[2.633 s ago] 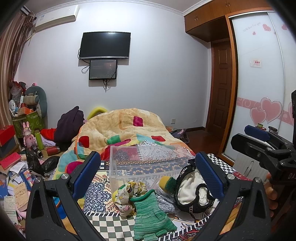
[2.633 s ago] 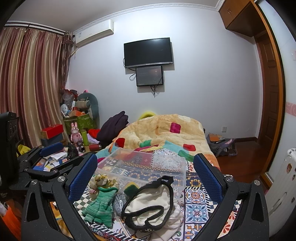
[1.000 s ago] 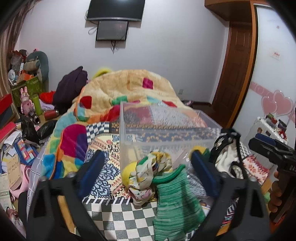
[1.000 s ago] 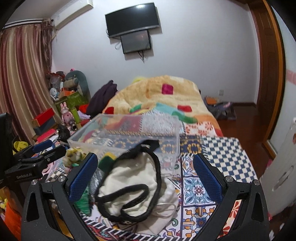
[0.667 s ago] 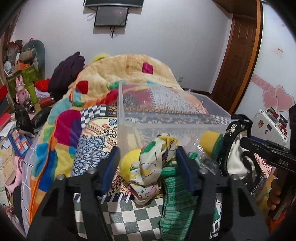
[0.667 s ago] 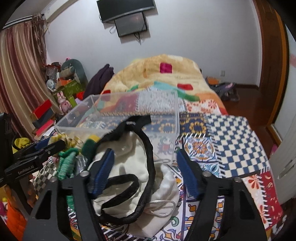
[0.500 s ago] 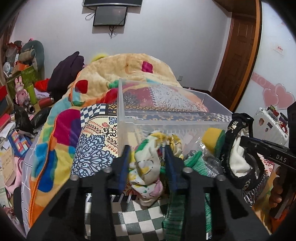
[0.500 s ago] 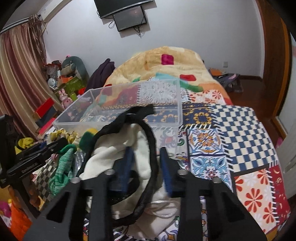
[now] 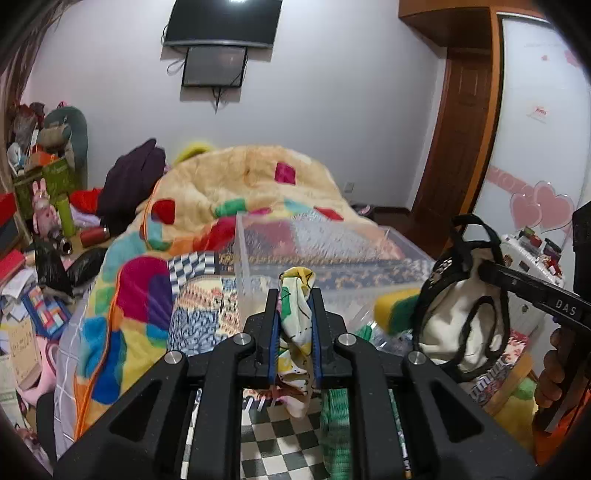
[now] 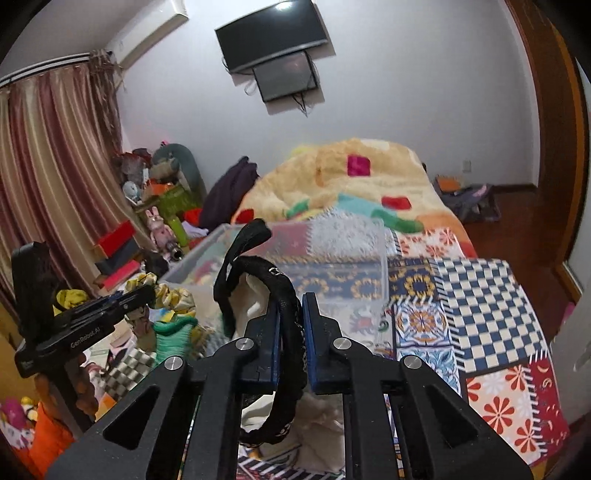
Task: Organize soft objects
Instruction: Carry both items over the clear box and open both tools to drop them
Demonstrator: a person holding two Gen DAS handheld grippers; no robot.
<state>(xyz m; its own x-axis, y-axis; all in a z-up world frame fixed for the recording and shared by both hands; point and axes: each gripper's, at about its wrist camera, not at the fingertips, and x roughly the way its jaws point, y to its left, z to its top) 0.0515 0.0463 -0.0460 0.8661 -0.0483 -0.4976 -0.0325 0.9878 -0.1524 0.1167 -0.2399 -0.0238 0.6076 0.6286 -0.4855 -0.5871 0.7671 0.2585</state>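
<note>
My left gripper [image 9: 294,295] is shut on a yellow patterned cloth [image 9: 294,332], lifted in front of the clear plastic bin [image 9: 332,254]. My right gripper [image 10: 290,301] is shut on the black strap [image 10: 286,295] of a cream tote bag [image 9: 458,332], lifted beside the bin [image 10: 340,254]. A green knitted piece [image 9: 334,417] and a yellow-green sponge [image 9: 393,306] lie on the patchwork bedspread below. In the right wrist view the left gripper [image 10: 147,291] shows at left with the cloth [image 10: 173,299].
A bunched yellow quilt [image 9: 251,184] lies behind the bin. Cluttered boxes and toys [image 9: 37,206] stand at the left. A wooden door [image 9: 454,147] and a wardrobe with hearts [image 9: 543,147] are at the right. A TV [image 9: 221,22] hangs on the far wall.
Both grippers came down to the pile, closed from open, and lifted: the left took the patterned cloth, the right took the bag's black strap.
</note>
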